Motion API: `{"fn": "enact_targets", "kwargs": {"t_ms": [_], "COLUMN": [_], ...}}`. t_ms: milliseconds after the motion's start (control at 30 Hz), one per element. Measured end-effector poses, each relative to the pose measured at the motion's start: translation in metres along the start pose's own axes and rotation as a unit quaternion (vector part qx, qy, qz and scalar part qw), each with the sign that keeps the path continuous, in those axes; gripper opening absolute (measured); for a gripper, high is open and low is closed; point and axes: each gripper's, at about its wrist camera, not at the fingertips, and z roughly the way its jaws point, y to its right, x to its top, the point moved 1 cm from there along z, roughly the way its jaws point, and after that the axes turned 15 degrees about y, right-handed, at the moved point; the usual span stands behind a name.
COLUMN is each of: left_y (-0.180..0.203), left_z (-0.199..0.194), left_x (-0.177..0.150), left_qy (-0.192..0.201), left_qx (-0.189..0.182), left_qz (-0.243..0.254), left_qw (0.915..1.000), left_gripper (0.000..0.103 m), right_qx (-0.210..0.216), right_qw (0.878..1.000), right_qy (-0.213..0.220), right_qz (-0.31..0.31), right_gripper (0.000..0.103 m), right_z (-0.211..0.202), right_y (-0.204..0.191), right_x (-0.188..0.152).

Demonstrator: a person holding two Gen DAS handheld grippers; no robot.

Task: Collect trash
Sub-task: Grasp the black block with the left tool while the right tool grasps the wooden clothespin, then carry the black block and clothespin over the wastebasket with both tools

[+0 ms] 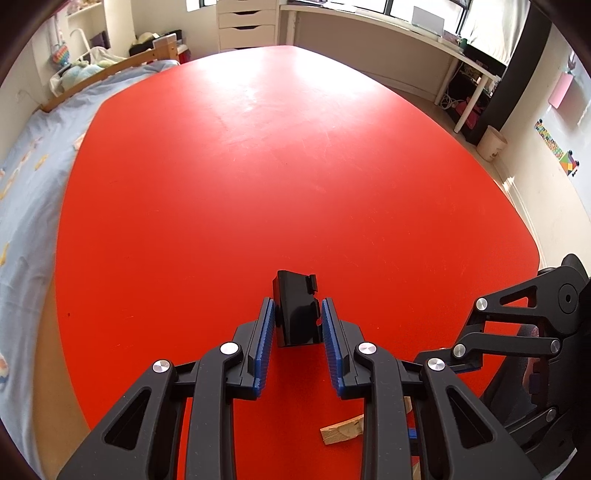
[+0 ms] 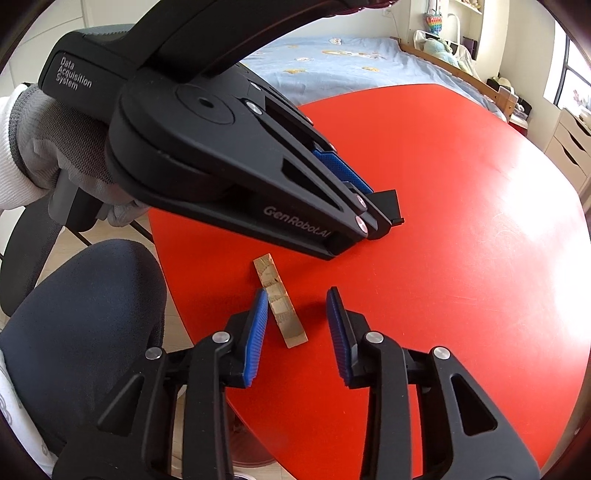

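Note:
A glossy black plastic piece [image 1: 297, 314] sits between the blue pads of my left gripper [image 1: 298, 314], which is shut on it just above the red table [image 1: 258, 166]. It also shows in the right wrist view [image 2: 388, 206] at the left gripper's tip [image 2: 373, 218]. A small wooden block [image 2: 280, 306] lies on the table near the front edge, also visible in the left wrist view [image 1: 341, 430]. My right gripper [image 2: 297, 306] is open, its fingers on either side of the block, just above it.
A bed with blue bedding [image 1: 33, 177] stands left of the table. A white desk [image 1: 406, 29], drawers [image 1: 247, 26] and a small bin [image 1: 491, 142] stand beyond. A dark chair seat [image 2: 74, 314] is near the table's front edge.

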Motion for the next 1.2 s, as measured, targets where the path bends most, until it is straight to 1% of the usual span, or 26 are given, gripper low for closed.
{"fn": "enact_targets", "kwargs": {"t_ms": [67,167,367,633,900,1033,1200], "left_y": [0.000,0.000,0.001,0.005,0.016,0.028,0.043], "left_z": [-0.001,-0.001,-0.006,-0.023,-0.059,-0.079,-0.106], "left_x": [-0.001,-0.001,0.000,0.002,0.000,-0.007,-0.022], "left_qy": [0.000,0.001,0.006,0.019,0.045,0.057,0.071], "left_qx": [0.001,0.002,0.005,0.007,0.004,-0.003,-0.011], "left_qz": [-0.002,-0.004,-0.009,-0.012,-0.014,-0.011,-0.005], "left_qw": [1.0000,1.0000,0.9999,0.9997,0.9989,0.9983,0.9974], "left_gripper": [0.026,0.026,0.026,0.026,0.026,0.026,0.026], "right_qx": [0.002,0.002,-0.013,-0.038,-0.076,-0.091,-0.104], "right_qw": [1.000,1.000,1.000,0.999,0.996,0.994,0.991], "right_qy": [0.000,-0.001,-0.006,-0.009,-0.008,-0.001,0.011], "right_qz": [-0.006,-0.010,-0.007,0.016,0.046,0.064,0.085], "right_gripper": [0.016,0.011,0.011,0.011,0.011,0.011,0.011], "right_z": [-0.002,-0.005,-0.012,-0.028,-0.052,-0.066,-0.087], "right_y": [-0.004,-0.008,-0.009,0.001,0.012,0.014,0.009], "right_x": [-0.001,-0.003,-0.005,-0.002,0.007,0.011,0.009]}}
